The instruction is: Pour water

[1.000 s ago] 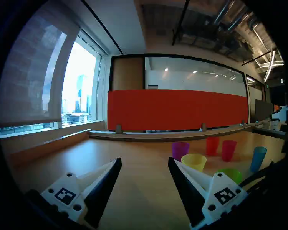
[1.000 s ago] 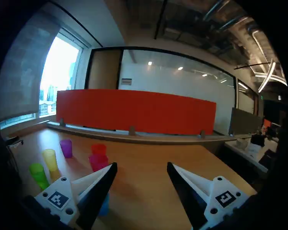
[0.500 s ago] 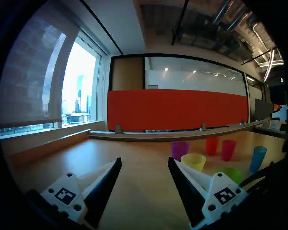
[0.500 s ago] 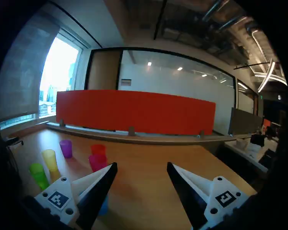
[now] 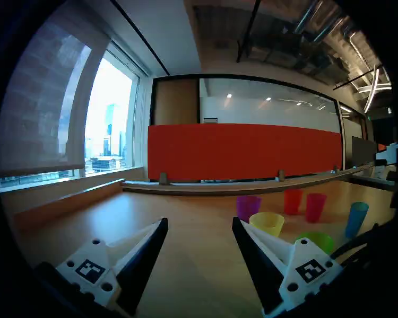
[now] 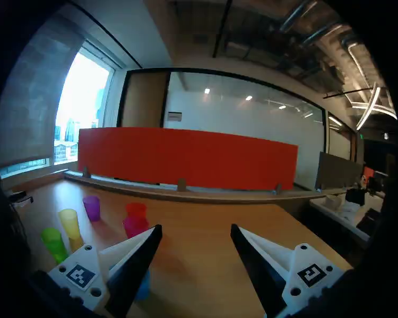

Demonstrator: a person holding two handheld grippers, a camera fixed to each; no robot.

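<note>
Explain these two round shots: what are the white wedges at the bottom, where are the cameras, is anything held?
There is no robot arm. A person holds a two-finger gripper in each hand, and a fisheye camera rides on each, looking along its fingers. The white wedges are those fingers. One picture looks out from the left gripper, the other from the right gripper. Both are open and hold nothing. On the wooden table stand a purple cup, a yellow cup, a red cup, a pink cup, a blue cup and a green cup. I cannot tell whether any holds water.
</note>
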